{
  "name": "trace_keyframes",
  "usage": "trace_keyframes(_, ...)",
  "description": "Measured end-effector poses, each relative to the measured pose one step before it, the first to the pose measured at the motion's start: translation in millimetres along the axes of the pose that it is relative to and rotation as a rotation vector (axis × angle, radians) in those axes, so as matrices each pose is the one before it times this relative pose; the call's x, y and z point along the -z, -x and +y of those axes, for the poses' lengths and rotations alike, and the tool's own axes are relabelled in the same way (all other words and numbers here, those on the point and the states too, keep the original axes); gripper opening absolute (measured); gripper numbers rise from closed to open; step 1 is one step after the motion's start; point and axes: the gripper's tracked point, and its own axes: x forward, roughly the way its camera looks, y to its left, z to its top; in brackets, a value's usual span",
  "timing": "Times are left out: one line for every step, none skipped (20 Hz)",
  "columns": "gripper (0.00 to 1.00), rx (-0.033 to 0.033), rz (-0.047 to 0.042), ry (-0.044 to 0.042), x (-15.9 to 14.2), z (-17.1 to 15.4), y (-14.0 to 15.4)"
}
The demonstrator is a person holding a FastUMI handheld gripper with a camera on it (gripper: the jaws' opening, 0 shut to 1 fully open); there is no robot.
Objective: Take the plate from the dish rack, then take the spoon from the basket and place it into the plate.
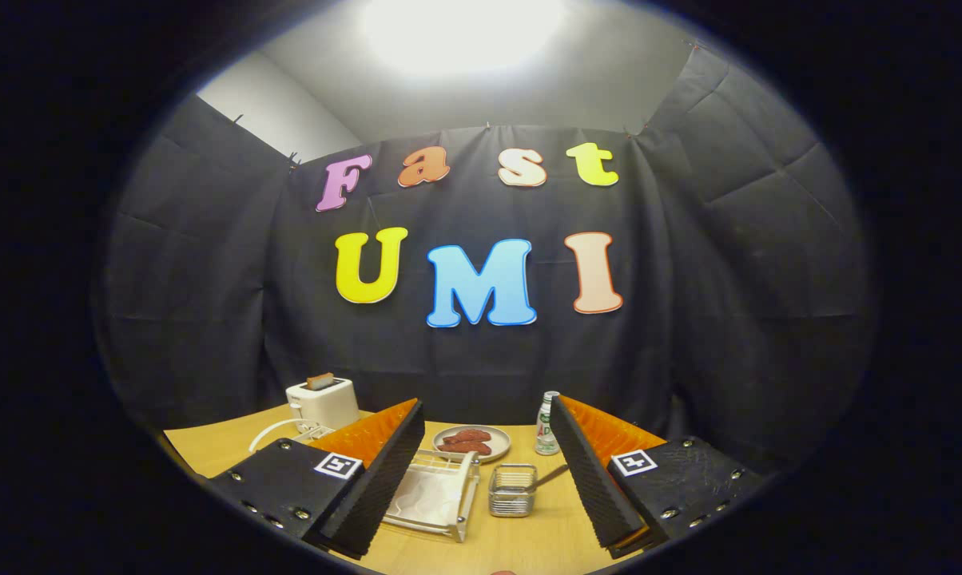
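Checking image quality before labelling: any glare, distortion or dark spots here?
Gripper view: the ceiling light blows out to white glare; fisheye bends the table edge; the open gripper fingers, dish rack and basket stay sharp, evenly lit.

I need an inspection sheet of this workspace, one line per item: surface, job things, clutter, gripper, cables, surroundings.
Surface: wooden table, bare at the near edge.
Job's things: white plate lying in the wire dish rack, just ahead of the left finger; metal basket beside the rack, a spoon handle sticking out toward the right finger.
Clutter: toaster with a slice in its slot; a dish of reddish food beyond the rack; a small bottle.
Grippers: hand-held gripper open, fingers wide apart, holding nothing, short of the rack and basket.
Cables: white cord curving from the toaster.
Surroundings: black cloth wall; bright ceiling light.
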Motion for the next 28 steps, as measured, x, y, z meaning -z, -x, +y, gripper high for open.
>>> trace_keyframes(0.98, -0.02505, 0.00446, -0.0028, -2.39, 11.31, -12.69)
trace_keyframes(0.98, -0.02313, 0.00989, -0.00653, -0.29, 10.11, -14.1)
trace_keyframes(0.98, -0.02325, 0.01883, -0.00614, 2.31, 9.57, -14.39)
trace_keyframes(0.98, -0.01653, 0.0213, -0.00963, 4.47, 8.51, -13.29)
trace_keyframes(0.98, -0.01329, 0.02364, -0.00852, 4.83, 6.51, -14.92)
trace_keyframes(0.98, -0.01182, 0.03186, -0.00802, 7.32, 5.89, -15.09)
trace_keyframes(0.98, -0.00954, 0.04784, -0.00947, 9.91, 5.3, -14.98)
trace_keyframes(0.98, -0.00964, 0.04557, -0.01234, 12.23, 5.02, -13.21)
trace_keyframes(0.98, -0.00861, 0.05216, -0.01495, 10.13, 3.04, -14.37)
trace_keyframes(0.98, -0.00576, 0.05059, -0.01966, 10.09, 2.56, -13.26)
trace_keyframes(0.98, -0.00219, 0.05373, -0.01896, 10.83, 1.01, -11.94)
trace_keyframes(0.98, -0.00383, 0.05141, -0.01572, 9.8, 2.13, -13.22)
trace_keyframes(0.98, 0.00436, 0.04858, -0.01383, 8.66, -0.48, -12.65)
trace_keyframes(0.98, 0.0013, 0.05004, -0.01026, 7.03, -0.81, -10.7)
trace_keyframes(0.98, 0.00245, 0.04618, -0.01297, 7.11, -0.43, -9.76)
trace_keyframes(0.98, -0.00123, 0.0547, -0.00879, 9.85, 0.67, -11.49)
trace_keyframes(0.98, -0.00317, 0.06846, -0.0073, 11.85, 1.25, -9.52)
trace_keyframes(0.98, -0.00886, 0.06064, -0.01161, 7.52, 1.23, -8.56)
trace_keyframes(0.98, -0.00958, 0.05575, -0.0172, 7.03, 1.78, -6.24)
trace_keyframes(0.99, -0.00927, 0.0485, -0.01886, 5.3, 1.7, -6.14)
trace_keyframes(0.99, -0.00721, 0.03608, -0.01871, 4.1, 0.69, -4.47)
trace_keyframes(0.98, -0.00454, 0.03281, -0.01008, 6.16, -1.09, -4.48)
trace_keyframes(0.99, -0.00132, 0.03563, -0.00861, 3.91, -1.08, -3.33)
trace_keyframes(0.99, -0.00082, 0.02379, -0.00496, 4.03, 0.2, -5.35)
trace_keyframes(0.99, 0.00015, 0.02681, -0.0037, 3.64, -1.33, -2.98)
trace_keyframes(0.97, -0.0028, 0.0324, -0.01354, 3.49, -0.74, -2.8)
trace_keyframes(0.86, 0.00626, 0.04201, -0.01935, 7.43, -1.2, -0.74)
trace_keyframes(0.8, -0.01096, 0.02097, -0.01869, 1.43, 2.39, -1.35)
